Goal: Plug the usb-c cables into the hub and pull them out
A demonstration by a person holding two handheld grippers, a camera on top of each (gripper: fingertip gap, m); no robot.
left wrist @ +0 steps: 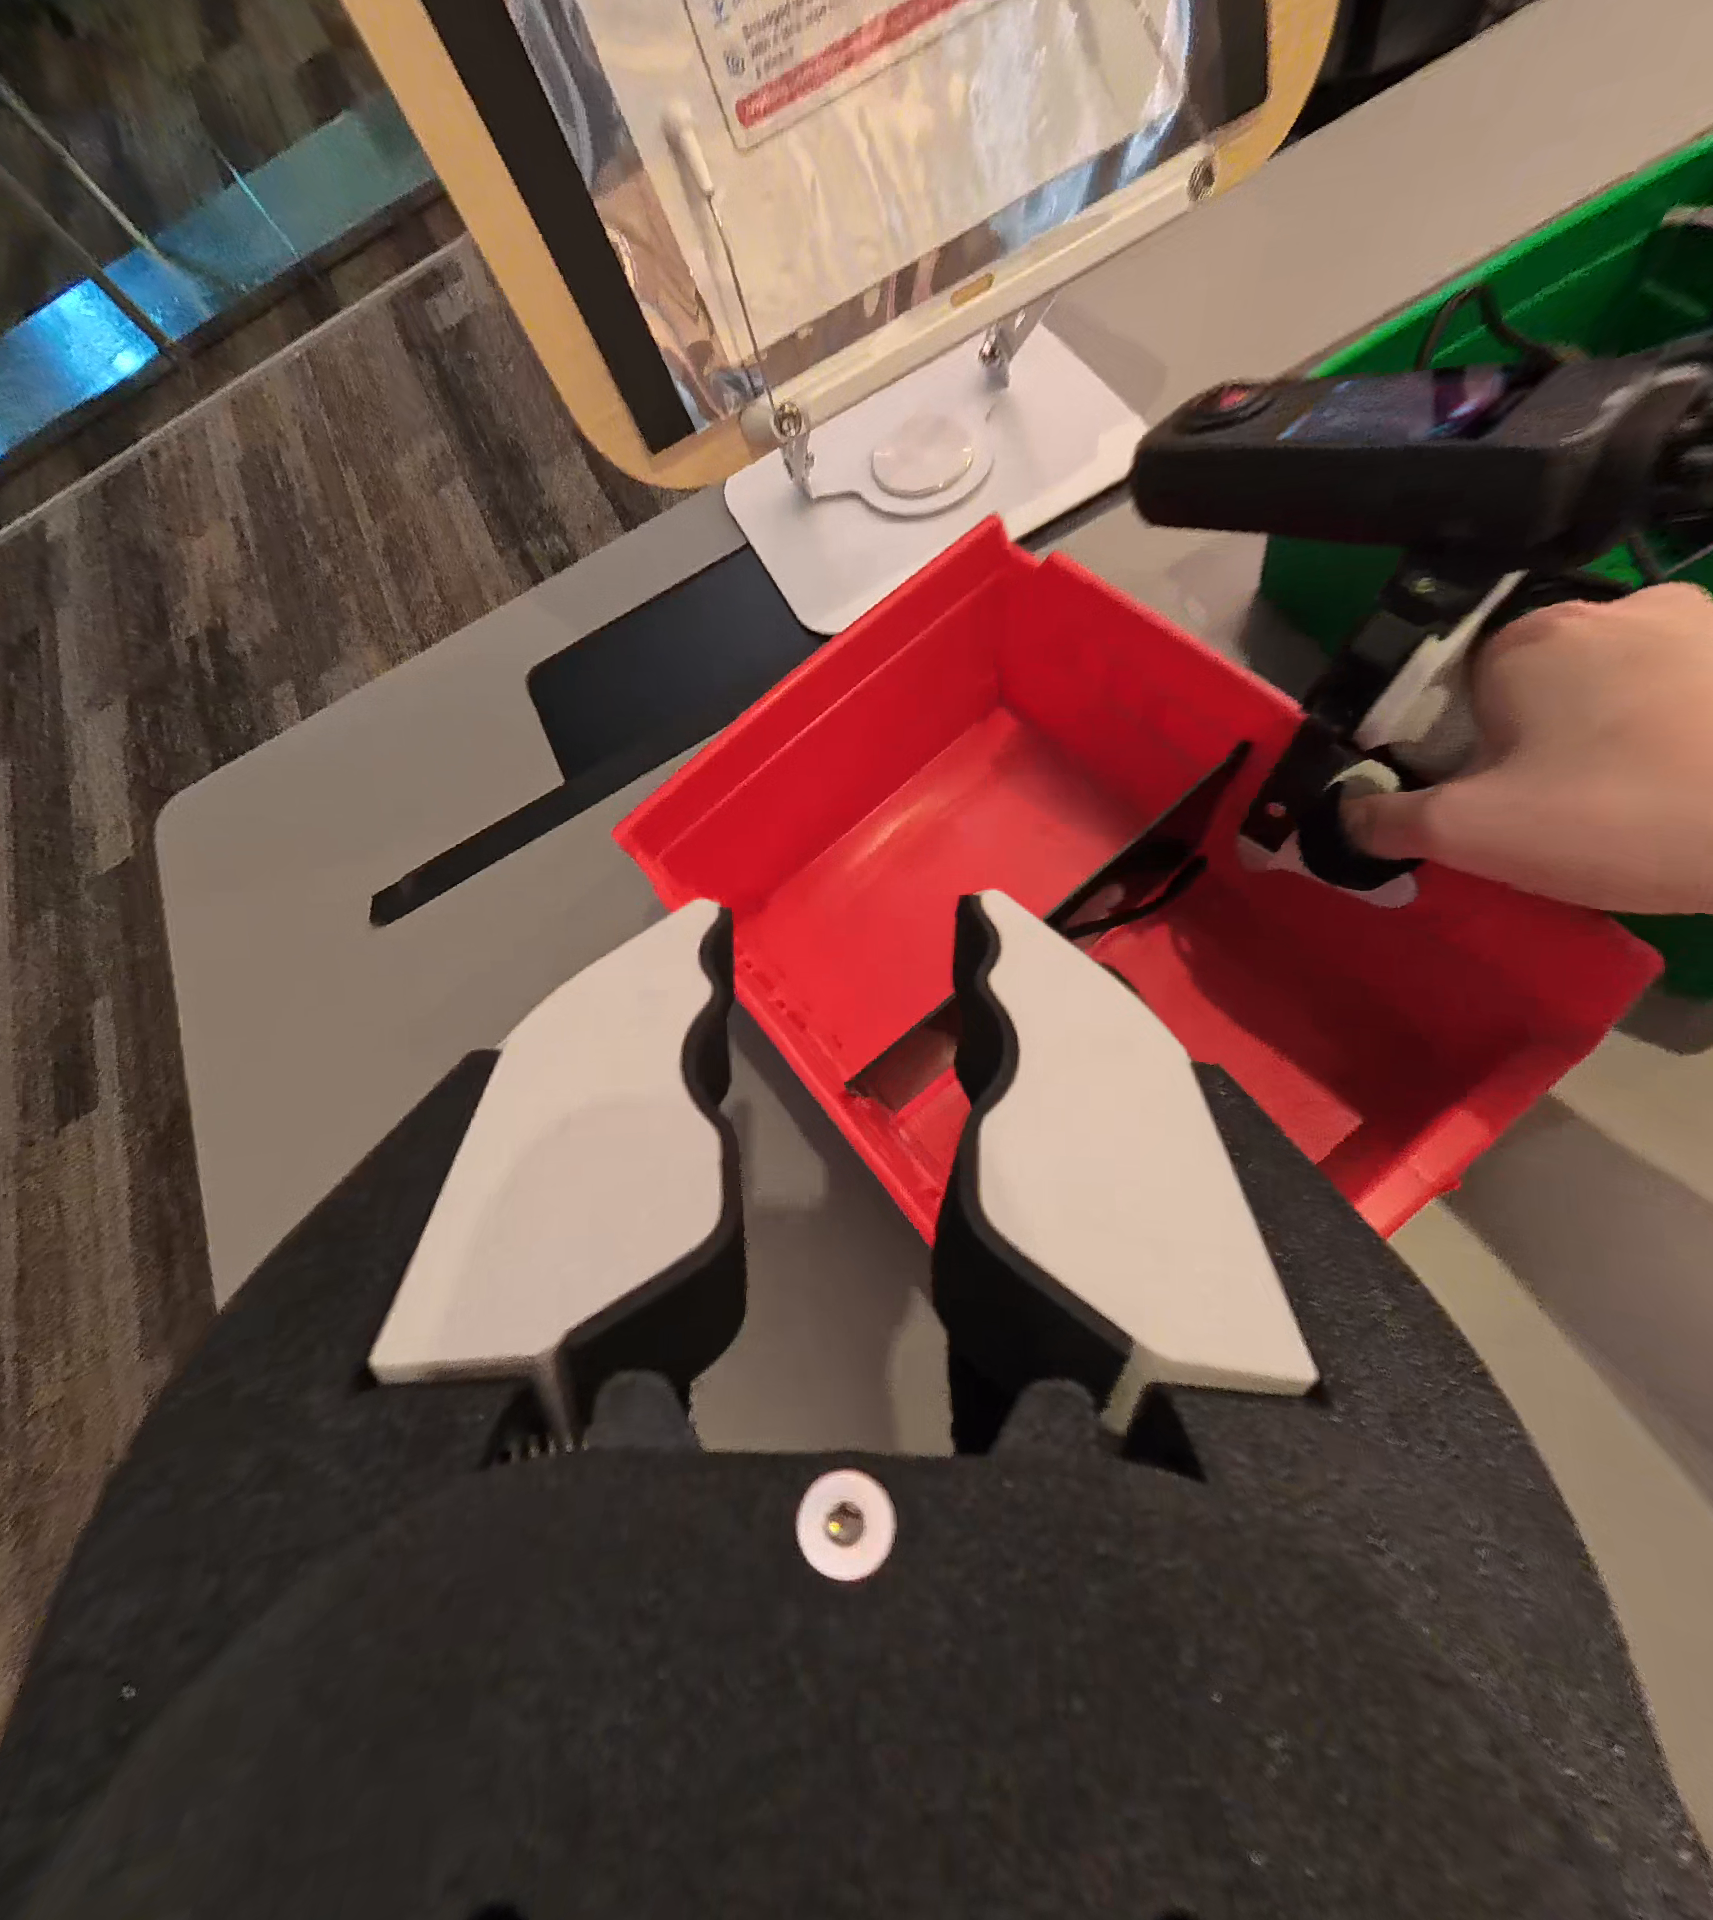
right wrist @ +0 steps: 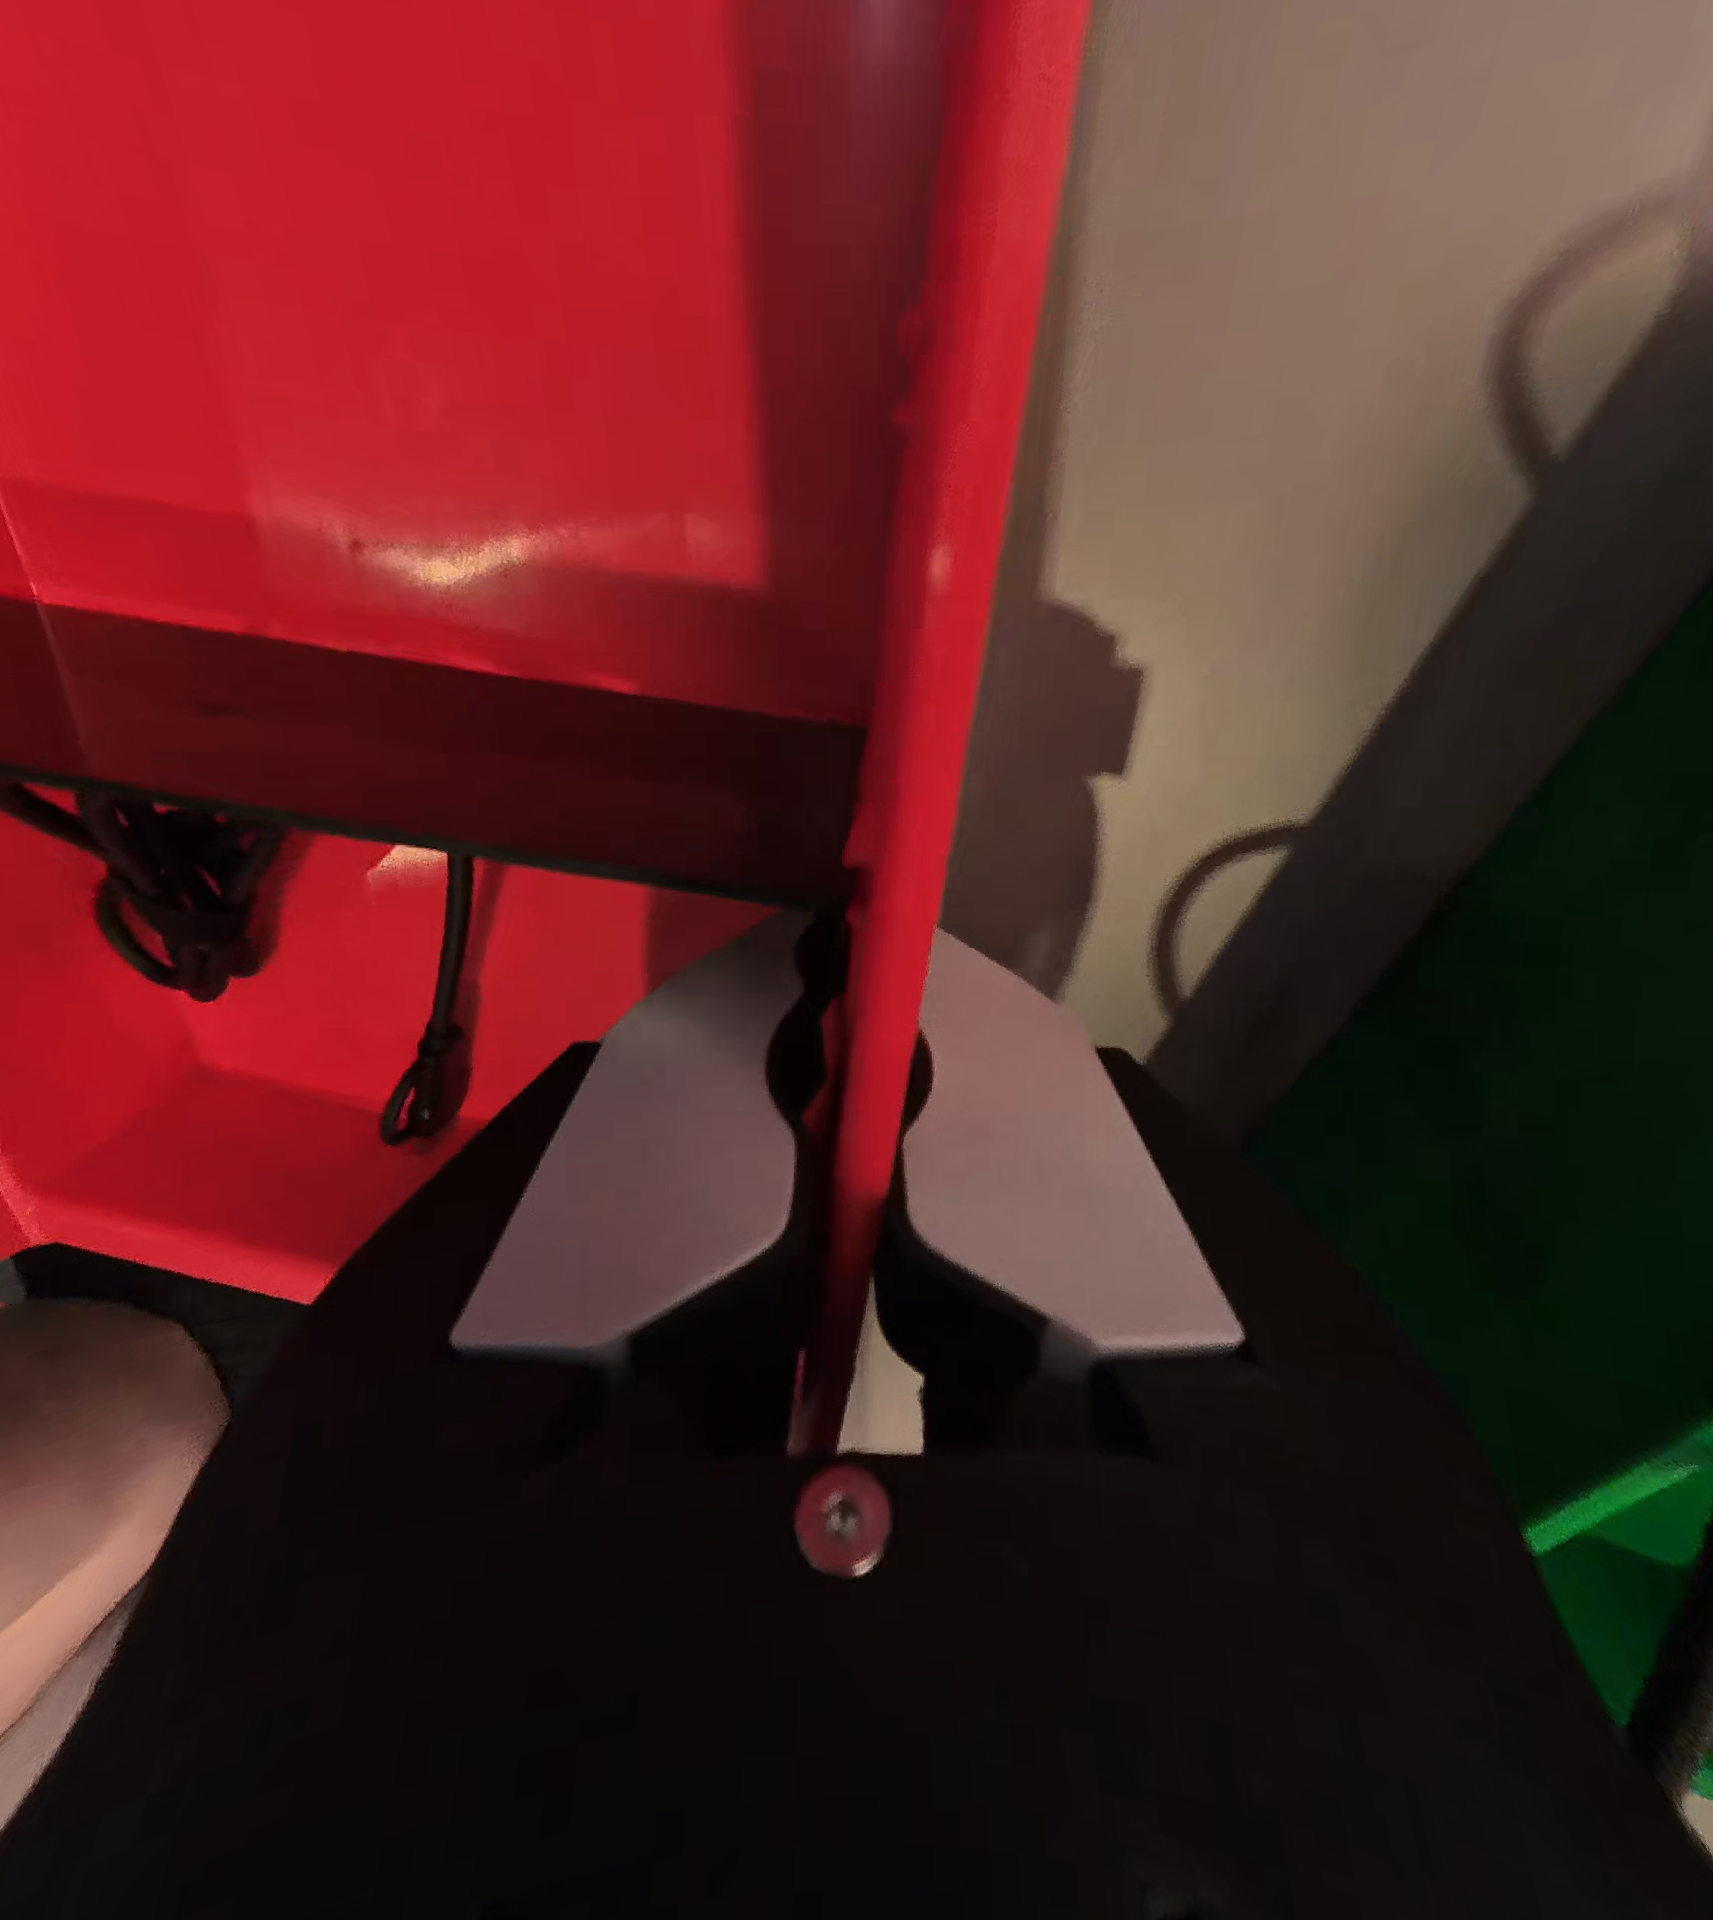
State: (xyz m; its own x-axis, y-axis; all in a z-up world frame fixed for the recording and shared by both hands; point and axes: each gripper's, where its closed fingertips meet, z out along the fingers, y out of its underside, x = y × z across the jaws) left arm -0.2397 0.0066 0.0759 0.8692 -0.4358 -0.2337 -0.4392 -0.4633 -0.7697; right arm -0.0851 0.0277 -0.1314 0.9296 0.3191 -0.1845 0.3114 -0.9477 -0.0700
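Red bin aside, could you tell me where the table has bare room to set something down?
Bare grey table lies left of the red bin, toward the floor edge. It is crowded right of the bin, by the green bin.

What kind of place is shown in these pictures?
Probably an office or lab workspace: a grey table, carpet-tile floor, a glass partition, and red and green storage bins.

Looks like an office or lab-type workspace, w/ a grey rounded-corner table (left wrist: 332, 914) over wood-look plank flooring (left wrist: 104, 623) and a glass partition (left wrist: 156, 208) behind. A tablet-style screen on a white stand (left wrist: 935, 499) sits at the back, and plastic parts bins, red (left wrist: 893, 727) & green (left wrist: 1558, 312), are set out on the desk.
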